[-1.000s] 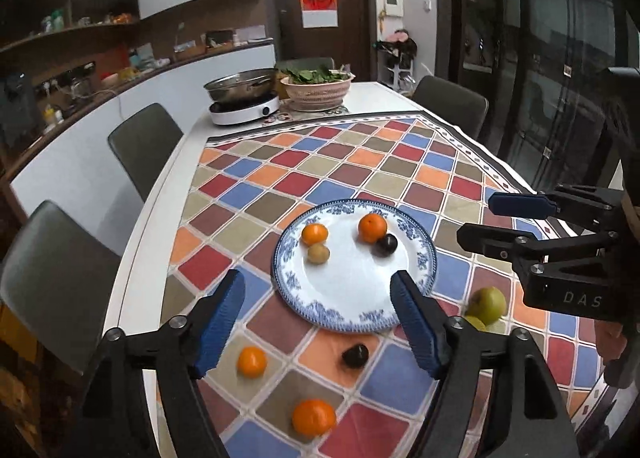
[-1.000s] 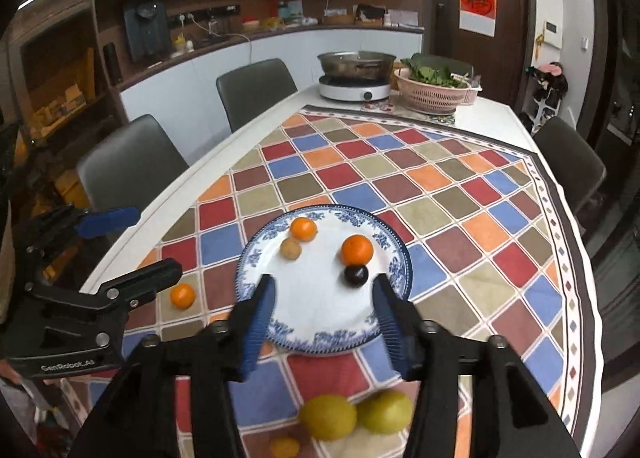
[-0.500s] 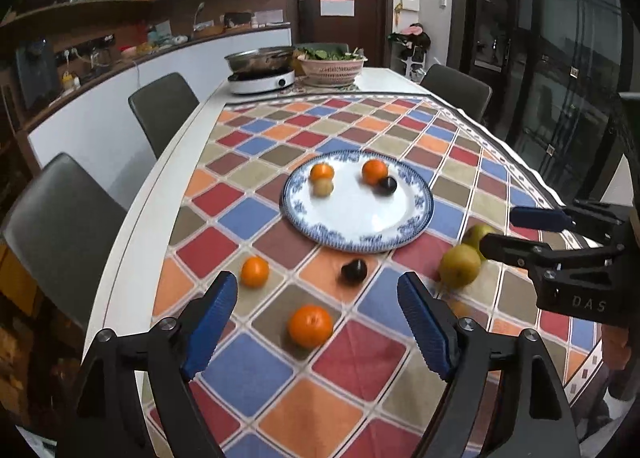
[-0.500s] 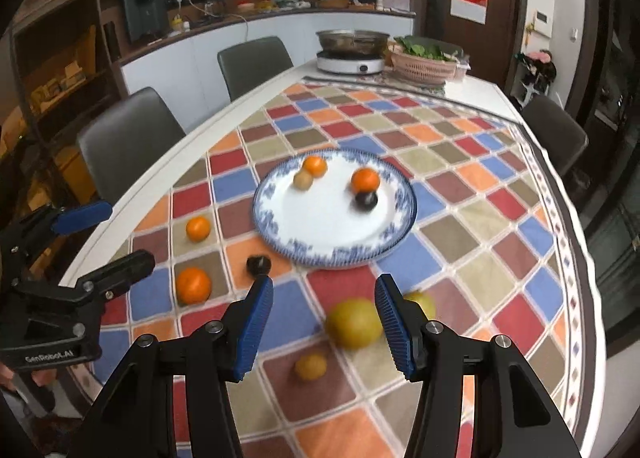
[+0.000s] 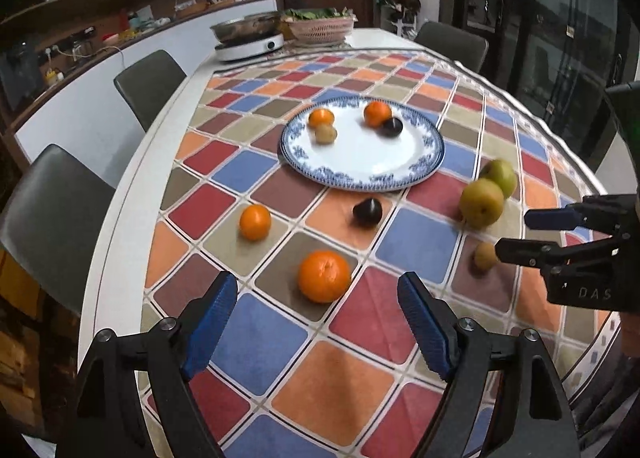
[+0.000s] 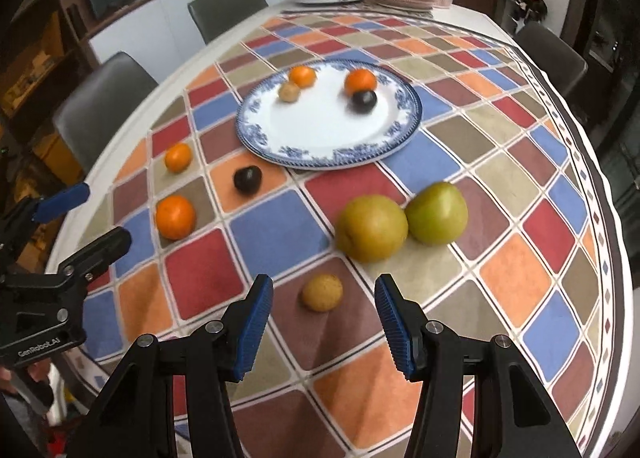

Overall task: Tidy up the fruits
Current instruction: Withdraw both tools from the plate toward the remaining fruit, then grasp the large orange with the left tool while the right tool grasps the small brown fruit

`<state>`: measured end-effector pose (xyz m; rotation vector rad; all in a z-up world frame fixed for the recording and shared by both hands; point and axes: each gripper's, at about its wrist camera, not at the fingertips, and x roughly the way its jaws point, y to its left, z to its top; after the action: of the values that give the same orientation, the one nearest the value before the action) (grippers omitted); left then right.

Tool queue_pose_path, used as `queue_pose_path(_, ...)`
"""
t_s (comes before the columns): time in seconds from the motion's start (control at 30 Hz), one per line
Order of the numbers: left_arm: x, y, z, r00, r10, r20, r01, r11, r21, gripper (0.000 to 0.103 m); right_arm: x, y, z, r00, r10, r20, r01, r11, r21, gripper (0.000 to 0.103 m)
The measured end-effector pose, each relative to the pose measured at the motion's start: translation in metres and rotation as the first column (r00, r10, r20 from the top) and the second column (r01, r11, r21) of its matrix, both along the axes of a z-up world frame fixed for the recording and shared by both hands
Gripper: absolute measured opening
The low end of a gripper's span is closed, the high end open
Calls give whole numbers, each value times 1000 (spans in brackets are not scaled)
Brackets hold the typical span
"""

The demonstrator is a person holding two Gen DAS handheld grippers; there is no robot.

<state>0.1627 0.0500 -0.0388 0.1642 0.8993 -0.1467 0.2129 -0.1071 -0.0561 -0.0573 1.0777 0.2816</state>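
Both grippers have drawn back toward the near edge of the tabletop since a second ago, so the loose fruit now lies ahead of them instead of below. Left gripper [image 5: 318, 322] stands wide with nothing between its ribbed blue pads, just behind a large round orange [image 5: 324, 276]. Right gripper [image 6: 323, 324] is also wide and empty, a small rough brownish fruit [image 6: 322, 292] sitting between its fingertips without touching them. Beyond it a yellow pear [image 6: 371, 233] and a green apple [image 6: 437, 213] touch side by side. A dark plum [image 6: 247, 179] and a small orange [image 6: 178, 157] lie near the glossy blue-rimmed plate [image 6: 320, 156], which holds four small round fruits on its far half, mid-table on the checked cloth [image 6: 276, 234].
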Motion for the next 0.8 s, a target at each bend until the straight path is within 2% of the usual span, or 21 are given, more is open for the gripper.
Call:
queue_pose_path(0.3, 20, 1, -25, 998, -26, -52, 28, 999, 39, 82, 8, 3, -24, 998, -17, -66, 15, 999, -32, 54)
queue_pose_path(0.63, 40, 3, -44, 996, -39, -86, 41, 999, 13, 82, 14, 9, -35, 997, -15, -81, 11, 998, -54, 53)
queue_pose_path(0.73, 44, 2, -47, 995, -43, -90, 44, 999, 3, 81, 15, 10, -37, 996, -10, -88, 6, 999, -52, 46)
queue_pose_path(0.8, 47, 2, -49, 995, -45, -90, 45, 999, 0, 77, 16, 10, -38, 996, -8, -92, 3, 999, -49, 46)
